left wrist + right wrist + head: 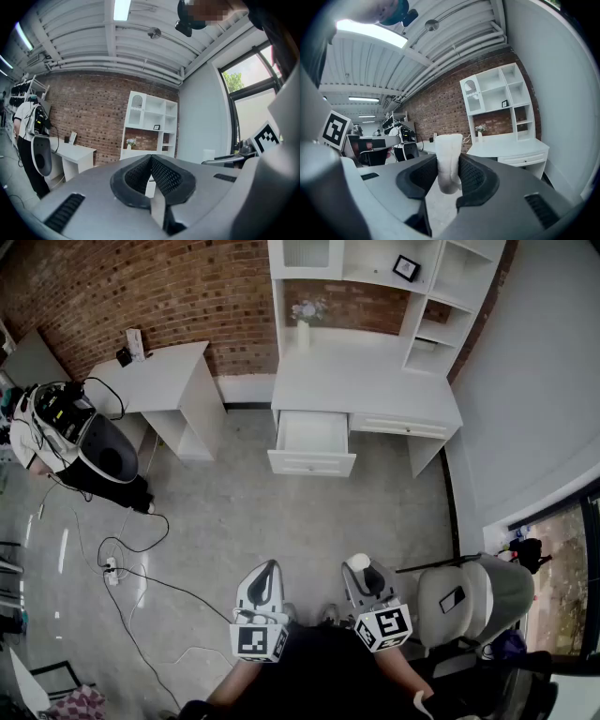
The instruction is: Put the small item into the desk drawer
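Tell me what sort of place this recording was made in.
Probably a lab or studio dressed as a home office: a white desk with its drawer open and a shelf hutch stands against a brick wall, but loose cables trail over the bare grey floor.

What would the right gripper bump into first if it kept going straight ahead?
Likely the white desk, near its open drawer; the floor between looks free. The right gripper points that way, but depth is hard to judge.

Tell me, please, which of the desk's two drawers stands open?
The left drawer in the head view: it is pulled out, its inside showing, while the right drawer sits shut.
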Demonstrator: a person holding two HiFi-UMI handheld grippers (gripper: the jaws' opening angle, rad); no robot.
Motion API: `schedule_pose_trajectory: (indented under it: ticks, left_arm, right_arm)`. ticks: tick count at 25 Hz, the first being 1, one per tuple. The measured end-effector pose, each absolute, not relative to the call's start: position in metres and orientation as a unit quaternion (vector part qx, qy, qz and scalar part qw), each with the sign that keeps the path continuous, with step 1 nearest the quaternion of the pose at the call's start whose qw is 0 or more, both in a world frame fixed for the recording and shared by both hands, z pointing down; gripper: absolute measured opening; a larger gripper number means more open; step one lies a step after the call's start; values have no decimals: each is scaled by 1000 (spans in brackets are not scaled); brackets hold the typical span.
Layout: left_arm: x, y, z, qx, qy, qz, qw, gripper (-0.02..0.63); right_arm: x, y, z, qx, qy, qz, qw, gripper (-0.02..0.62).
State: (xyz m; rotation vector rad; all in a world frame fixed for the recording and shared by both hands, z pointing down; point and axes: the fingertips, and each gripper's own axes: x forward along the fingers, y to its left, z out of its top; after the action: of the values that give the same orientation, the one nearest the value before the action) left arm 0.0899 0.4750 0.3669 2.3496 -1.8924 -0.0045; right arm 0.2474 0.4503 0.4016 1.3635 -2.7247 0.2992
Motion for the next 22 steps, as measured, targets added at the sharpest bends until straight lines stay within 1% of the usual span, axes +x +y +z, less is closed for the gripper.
schedule_pose_trajectory:
  ticks: [14,22]
  left_arm:
    - [76,470,365,782,-620,-7,65,25]
    - [53,472,366,786,-615,-9,69,25]
  right_arm:
    - [232,444,398,448,-888,96,42,144]
    - [210,446,397,454,-884,105,38,144]
